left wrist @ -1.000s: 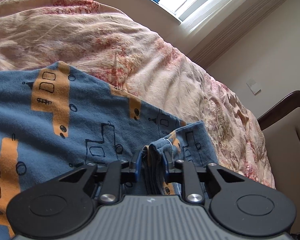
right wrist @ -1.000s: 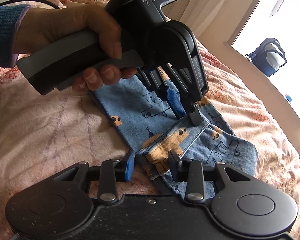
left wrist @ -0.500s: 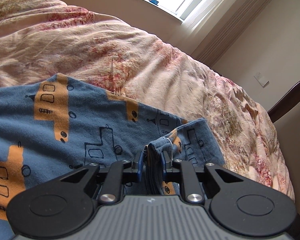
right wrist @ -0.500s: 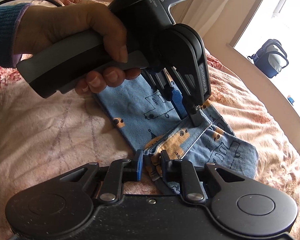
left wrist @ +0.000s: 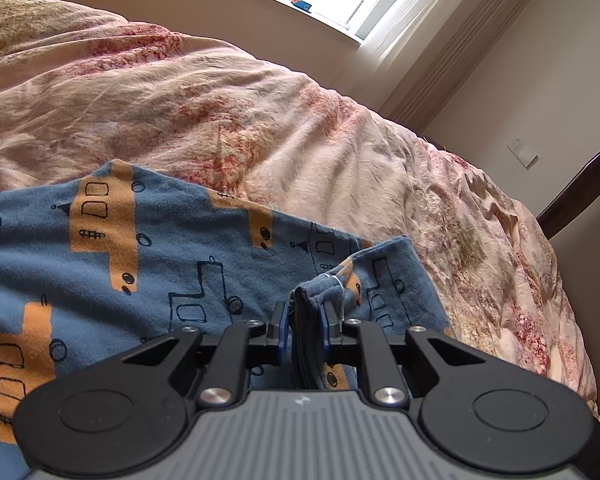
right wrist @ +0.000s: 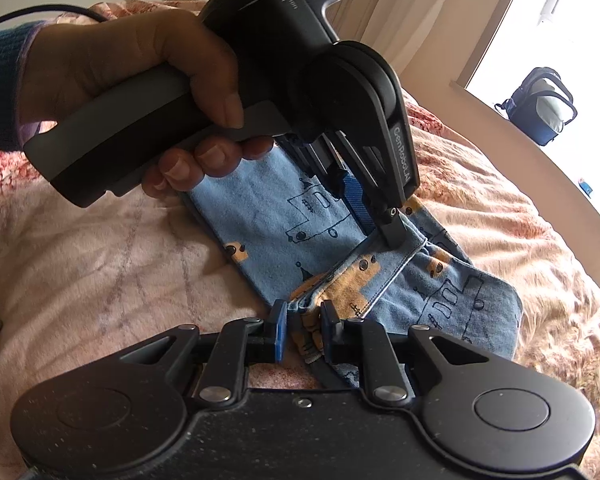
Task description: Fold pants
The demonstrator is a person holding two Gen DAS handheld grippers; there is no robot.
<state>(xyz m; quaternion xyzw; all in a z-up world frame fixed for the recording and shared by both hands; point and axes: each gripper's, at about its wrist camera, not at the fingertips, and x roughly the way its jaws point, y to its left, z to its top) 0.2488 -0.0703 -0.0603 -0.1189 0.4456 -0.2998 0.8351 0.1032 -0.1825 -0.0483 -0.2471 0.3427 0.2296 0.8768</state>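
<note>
The blue pants [left wrist: 148,248] with orange bus prints lie partly folded on the pink bedspread [left wrist: 260,112]. My left gripper [left wrist: 305,322] is shut on a bunched edge of the pants. In the right wrist view the pants [right wrist: 276,224] lie in a folded stack. My right gripper [right wrist: 303,326] is shut on the near corner of their hem. The left gripper [right wrist: 374,220] shows there too, held in a hand, pinching the fabric just beyond mine.
A dark wooden chair [left wrist: 580,196] stands off the bed's right side. A window sill with a blue bag [right wrist: 540,106] runs along the far wall. The bedspread [right wrist: 80,264] spreads wide to the left of the pants.
My right gripper has closed from open onto the pants hem. My left gripper has kept its hold and tilted a little, showing more of the bed and window.
</note>
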